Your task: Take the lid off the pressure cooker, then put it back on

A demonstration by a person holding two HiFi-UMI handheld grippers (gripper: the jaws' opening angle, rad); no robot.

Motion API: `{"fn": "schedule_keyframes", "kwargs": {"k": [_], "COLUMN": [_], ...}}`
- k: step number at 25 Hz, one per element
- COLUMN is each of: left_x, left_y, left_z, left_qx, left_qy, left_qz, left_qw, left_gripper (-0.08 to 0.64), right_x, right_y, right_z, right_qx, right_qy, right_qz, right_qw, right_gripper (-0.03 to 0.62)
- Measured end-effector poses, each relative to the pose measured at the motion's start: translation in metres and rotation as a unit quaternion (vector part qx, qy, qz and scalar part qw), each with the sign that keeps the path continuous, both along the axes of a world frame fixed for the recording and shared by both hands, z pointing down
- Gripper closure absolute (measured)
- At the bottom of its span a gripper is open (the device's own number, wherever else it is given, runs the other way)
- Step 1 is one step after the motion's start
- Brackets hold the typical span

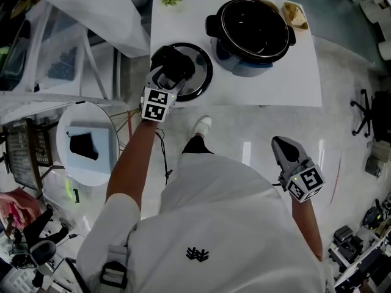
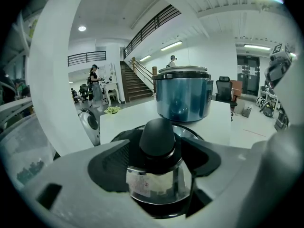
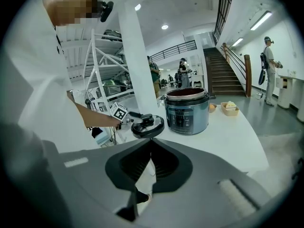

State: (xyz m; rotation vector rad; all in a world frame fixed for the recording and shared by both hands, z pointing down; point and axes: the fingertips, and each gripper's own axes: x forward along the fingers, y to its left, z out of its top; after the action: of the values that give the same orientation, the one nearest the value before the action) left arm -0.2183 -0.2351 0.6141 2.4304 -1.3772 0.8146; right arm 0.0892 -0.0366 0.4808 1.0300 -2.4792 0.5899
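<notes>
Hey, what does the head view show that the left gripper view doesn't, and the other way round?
Only the head view: the right gripper, shut and held off the white table; the pressure cooker's dark inside from above; a small container behind it. Only the left gripper view: the left gripper's jaws apart either side of the black knob, not pressing it; a staircase beyond. Both: the lid lying on the table, and the uncovered cooker.

lid [image 1: 203,73] partly covered, tray [image 1: 295,15] contents perhaps food
</notes>
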Motion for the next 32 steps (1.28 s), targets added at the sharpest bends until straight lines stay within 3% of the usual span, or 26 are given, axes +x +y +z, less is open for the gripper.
{"fn": "schedule_keyframes", "kwargs": {"k": [20, 23, 32], "left_x": [0.024, 0.028, 0.029], "left_y": [-0.035, -0.035, -0.034], "left_z": [0.017, 0.012, 0.012], "left_qx": [-0.012, -0.002, -0.003], "left_qy": [0.017, 0.013, 0.012], "left_qz": [0.020, 0.027, 0.030], "left_qw": [0.9996, 0.9996, 0.9995], "left_gripper": [0.225, 0.270, 0.272], "right_x": [0.007, 0.008, 0.006], "right_y": [-0.009, -0.009, -0.013], "right_z": [0.005, 0.006, 0.007], "right_qx": [-0.013, -0.016, -0.014], "right_qy": [0.011, 0.011, 0.008], "right_qz": [0.025, 0.027, 0.025], "right_qw": [1.000, 0.999, 1.000], "right_gripper": [0.580, 0.580, 0.580]}}
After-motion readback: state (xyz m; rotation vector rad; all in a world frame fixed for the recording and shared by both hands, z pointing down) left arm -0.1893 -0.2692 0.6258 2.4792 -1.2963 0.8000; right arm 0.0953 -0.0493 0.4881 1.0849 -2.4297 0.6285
